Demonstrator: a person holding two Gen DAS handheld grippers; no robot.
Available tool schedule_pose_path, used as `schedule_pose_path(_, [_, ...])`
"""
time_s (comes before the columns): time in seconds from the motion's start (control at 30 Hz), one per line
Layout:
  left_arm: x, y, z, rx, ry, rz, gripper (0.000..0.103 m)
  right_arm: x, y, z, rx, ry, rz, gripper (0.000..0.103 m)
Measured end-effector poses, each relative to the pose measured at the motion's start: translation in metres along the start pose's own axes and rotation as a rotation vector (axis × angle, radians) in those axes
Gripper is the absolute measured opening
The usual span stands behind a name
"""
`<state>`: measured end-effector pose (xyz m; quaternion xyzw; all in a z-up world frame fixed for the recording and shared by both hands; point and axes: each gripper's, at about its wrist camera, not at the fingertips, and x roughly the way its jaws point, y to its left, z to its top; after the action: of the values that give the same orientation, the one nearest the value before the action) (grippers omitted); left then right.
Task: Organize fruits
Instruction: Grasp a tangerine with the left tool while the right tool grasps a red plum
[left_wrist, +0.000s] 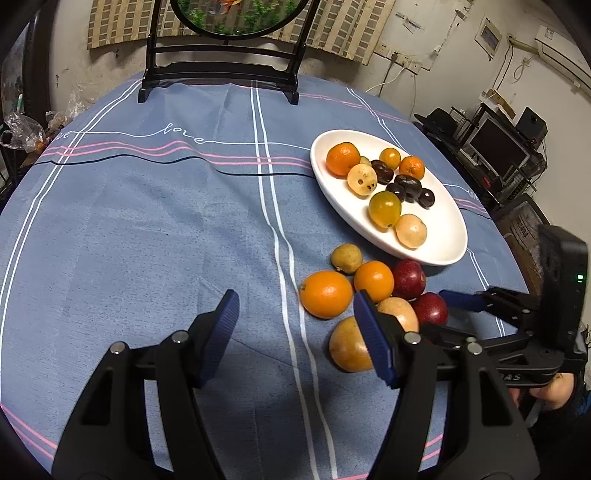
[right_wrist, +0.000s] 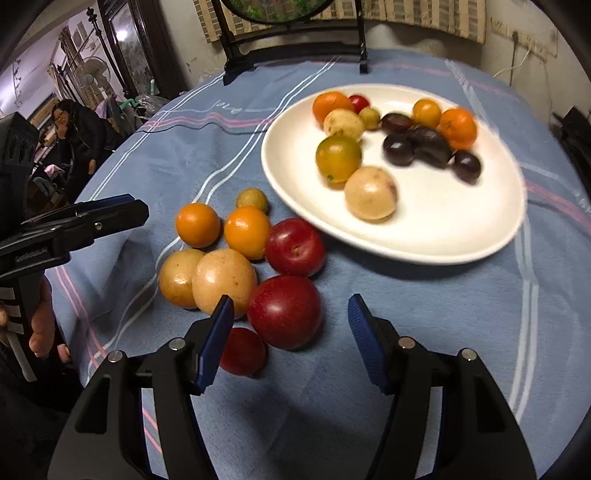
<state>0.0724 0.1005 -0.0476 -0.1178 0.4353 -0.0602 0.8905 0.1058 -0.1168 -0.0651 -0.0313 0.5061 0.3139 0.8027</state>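
Midway through sorting: about a dozen fruits already sit on the white plate (right_wrist: 424, 236), while a cluster of oranges (right_wrist: 197, 224), yellow fruits (right_wrist: 223, 280) and red plums (right_wrist: 284, 312) waits on the cloth-covered bench (left_wrist: 147, 229) just beside it. The right gripper (right_wrist: 291, 339) hangs part-open and empty over the nearest plum; the left gripper (left_wrist: 295, 339), part-open, holds nothing.

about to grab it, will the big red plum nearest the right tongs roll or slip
The plum looks round, so a nudge would probably roll it into the yellow fruit beside it. Its skin shines, so it may slip between the pads. It looks firm.
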Motion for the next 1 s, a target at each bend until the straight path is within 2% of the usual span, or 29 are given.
schedule_pose_path(0.03, [0.0,-0.001,0.0,0.005,0.003,-0.003,0.066,0.0,-0.003,0.0,0.022,-0.002,0.035,0.05])
schedule_pose_path(0.07, [0.001,-0.002,0.0,0.01,0.007,-0.005,0.066,-0.002,-0.004,-0.001,0.029,-0.008,0.026,0.043])
schedule_pose_path(0.33, [0.023,-0.021,0.0,0.066,0.065,-0.029,0.066,-0.032,-0.001,-0.002,0.014,-0.079,-0.049,0.043])
schedule_pose_path(0.63, [0.043,-0.023,0.008,0.064,0.098,-0.007,0.066,-0.033,-0.003,-0.001,0.018,-0.072,-0.048,0.043])
schedule_pose_path(0.7, [0.047,-0.023,0.008,0.063,0.107,-0.013,0.058,-0.034,-0.003,-0.002,0.015,-0.071,-0.049,0.043])
schedule_pose_path(0.73, [0.05,-0.024,0.008,0.065,0.117,-0.02,0.046,-0.034,-0.003,-0.002,0.014,-0.071,-0.05,0.043])
schedule_pose_path(0.77, [0.054,-0.025,0.007,0.072,0.133,-0.022,0.041,-0.034,-0.003,-0.002,0.015,-0.071,-0.051,0.043])
schedule_pose_path(1.0, [0.066,-0.025,0.007,0.074,0.136,-0.022,0.041,-0.036,-0.008,-0.007,0.019,-0.063,-0.082,0.043])
